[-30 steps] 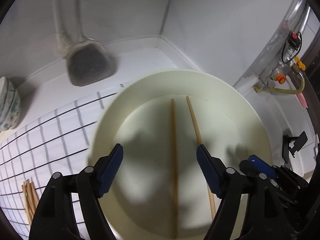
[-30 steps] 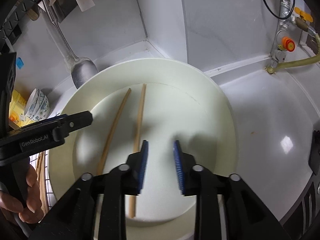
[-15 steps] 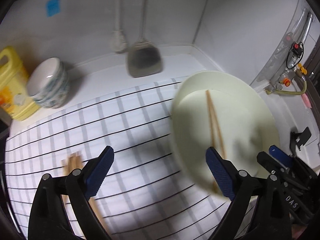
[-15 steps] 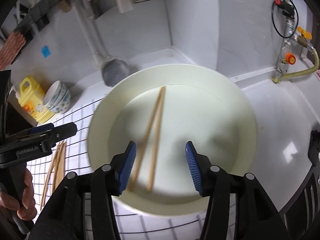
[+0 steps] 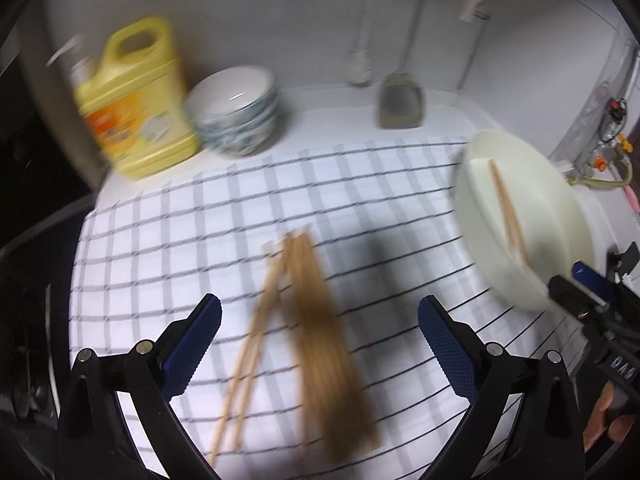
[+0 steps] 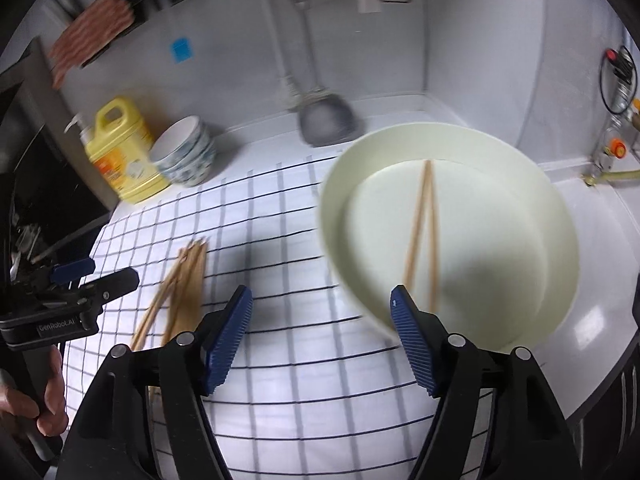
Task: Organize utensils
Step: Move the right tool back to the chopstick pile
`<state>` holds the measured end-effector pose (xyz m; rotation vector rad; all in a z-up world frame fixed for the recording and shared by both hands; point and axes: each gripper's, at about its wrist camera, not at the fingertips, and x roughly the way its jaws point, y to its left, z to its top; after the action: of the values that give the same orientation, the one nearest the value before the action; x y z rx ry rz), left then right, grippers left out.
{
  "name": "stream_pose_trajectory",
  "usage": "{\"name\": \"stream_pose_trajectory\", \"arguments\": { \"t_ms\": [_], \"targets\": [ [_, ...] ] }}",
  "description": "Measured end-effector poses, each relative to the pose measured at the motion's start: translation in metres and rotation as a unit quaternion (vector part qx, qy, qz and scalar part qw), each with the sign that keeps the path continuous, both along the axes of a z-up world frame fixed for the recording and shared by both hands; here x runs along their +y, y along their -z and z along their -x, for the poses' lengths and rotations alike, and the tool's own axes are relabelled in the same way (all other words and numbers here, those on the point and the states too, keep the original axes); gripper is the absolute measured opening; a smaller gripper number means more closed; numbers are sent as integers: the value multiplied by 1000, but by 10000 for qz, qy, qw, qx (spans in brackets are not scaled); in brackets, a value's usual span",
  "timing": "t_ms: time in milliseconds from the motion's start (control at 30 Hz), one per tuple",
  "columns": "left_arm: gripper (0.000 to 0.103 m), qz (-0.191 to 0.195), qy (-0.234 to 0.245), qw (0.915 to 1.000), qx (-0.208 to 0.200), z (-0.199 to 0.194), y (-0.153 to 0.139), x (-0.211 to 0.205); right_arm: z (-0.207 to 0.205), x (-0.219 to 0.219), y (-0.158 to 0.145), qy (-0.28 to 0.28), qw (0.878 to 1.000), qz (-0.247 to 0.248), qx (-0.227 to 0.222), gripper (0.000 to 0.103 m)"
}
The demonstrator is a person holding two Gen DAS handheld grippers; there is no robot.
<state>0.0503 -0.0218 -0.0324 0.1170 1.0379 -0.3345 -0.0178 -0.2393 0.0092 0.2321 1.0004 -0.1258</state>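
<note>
My left gripper (image 5: pixel 320 322) stands wide with nothing between its blue ribbed pads; its jaws have just been opening. It hangs over the loose bundle of wooden chopsticks (image 5: pixel 316 340) lying on the white cloth with dark grid lines (image 5: pixel 168 248), which I judge is the next pick. My right gripper (image 6: pixel 322 330) has also just been spreading and grips nothing. It hovers at the near edge of the wide cream-coloured round dish (image 6: pixel 520 184), where two more wooden chopsticks (image 6: pixel 424 220) lie crossed at their far tips, apparently the sorted pair.

Further out by the wall stand a yellow plastic jug (image 5: pixel 136 100) and a stack of patterned bowls (image 5: pixel 236 112). Motion blur smears the bundle, so I cannot count its sticks. The handles of the hanging grey spatula (image 5: pixel 400 100) run out of frame.
</note>
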Motion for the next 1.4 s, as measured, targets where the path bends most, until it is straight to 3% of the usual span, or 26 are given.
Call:
{"name": "stream_pose_trajectory", "arguments": {
  "t_ms": [200,400,833,1133,1400],
  "targets": [
    [97,-12,-375,9992,122,7,18,63,9,43,6,-147,9999,29,10,69],
    [97,-1,-473,9988,115,15,42,98,19,73,24,-365,9993,49,94,69],
    [97,-110,-836,9964,32,10,67,114,10,81,58,-906,9951,-268,294,69],
    [97,-333,-363,9988,-69,3,78,110,0,91,83,-919,9945,-369,342,69],
    [97,-479,328,9983,6,0,98,100,-1,101,99,-464,9974,-316,459,69]
  ]
}}
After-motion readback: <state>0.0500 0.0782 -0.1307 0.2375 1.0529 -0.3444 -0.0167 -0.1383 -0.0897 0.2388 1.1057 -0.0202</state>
